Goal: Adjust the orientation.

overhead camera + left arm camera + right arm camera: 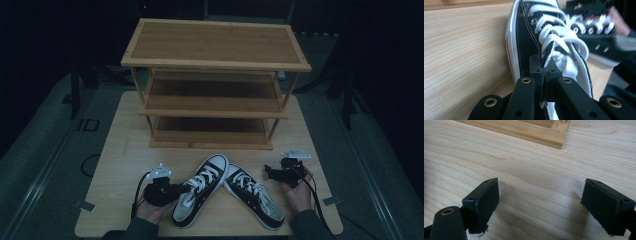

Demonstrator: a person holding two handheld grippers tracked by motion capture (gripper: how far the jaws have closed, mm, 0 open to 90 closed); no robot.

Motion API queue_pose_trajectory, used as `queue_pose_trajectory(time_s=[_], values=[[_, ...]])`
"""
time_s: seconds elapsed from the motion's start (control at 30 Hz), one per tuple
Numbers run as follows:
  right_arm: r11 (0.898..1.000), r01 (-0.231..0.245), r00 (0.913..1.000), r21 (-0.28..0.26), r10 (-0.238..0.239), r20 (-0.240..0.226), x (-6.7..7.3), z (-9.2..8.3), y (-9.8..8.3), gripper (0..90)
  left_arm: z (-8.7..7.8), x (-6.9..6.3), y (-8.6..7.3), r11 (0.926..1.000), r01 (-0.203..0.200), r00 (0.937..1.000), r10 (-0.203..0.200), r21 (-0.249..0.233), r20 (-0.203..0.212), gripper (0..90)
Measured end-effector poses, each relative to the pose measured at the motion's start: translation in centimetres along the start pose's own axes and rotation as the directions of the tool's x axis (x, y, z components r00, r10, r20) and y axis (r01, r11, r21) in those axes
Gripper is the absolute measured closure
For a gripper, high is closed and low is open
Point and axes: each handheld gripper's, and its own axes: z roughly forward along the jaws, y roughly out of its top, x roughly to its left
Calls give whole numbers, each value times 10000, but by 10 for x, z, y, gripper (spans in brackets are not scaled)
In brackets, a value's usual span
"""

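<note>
- We count two sneakers on the table, black canvas with white laces and white soles: the left sneaker (200, 191) and the right sneaker (254, 195), toes close together, heels spread apart.
- We see one wooden shoe rack (215, 82) behind them, and we count three shelves on it.
- We count one light wooden table (122, 150) under everything.
- We count two handheld grippers: the left gripper (186, 188) and the right gripper (267, 171).
- We count two hands, one on each gripper: the left hand (152, 206) and the right hand (299, 192).

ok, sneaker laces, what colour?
White laces on black canvas sneakers; clearest in the left gripper view.
</note>
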Motion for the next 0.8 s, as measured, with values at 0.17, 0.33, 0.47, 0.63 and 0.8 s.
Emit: queue_pose_trajectory(time_s=[0.17,0.33,0.47,0.63,0.8], values=[[10000,1,10000,0,-1,-1,0,0,0,139,-8,1,4,9988,222,9997,-218,-428,114,888],[10000,-12,10000,7,12,-2,0,0,0,139,-17,5,8,9967,308,9993,-322,-745,-170,888],[10000,-13,10000,7,13,-2,0,0,0,139,-24,8,12,9942,331,9981,-383,-1025,-490,887],[10000,-13,10000,7,13,-3,0,0,0,139,-30,12,18,9912,371,9954,-479,-1268,-832,887],[10000,-12,10000,7,12,-5,0,0,0,139,-33,13,24,9890,397,9926,-555,-1427,-1081,886]])
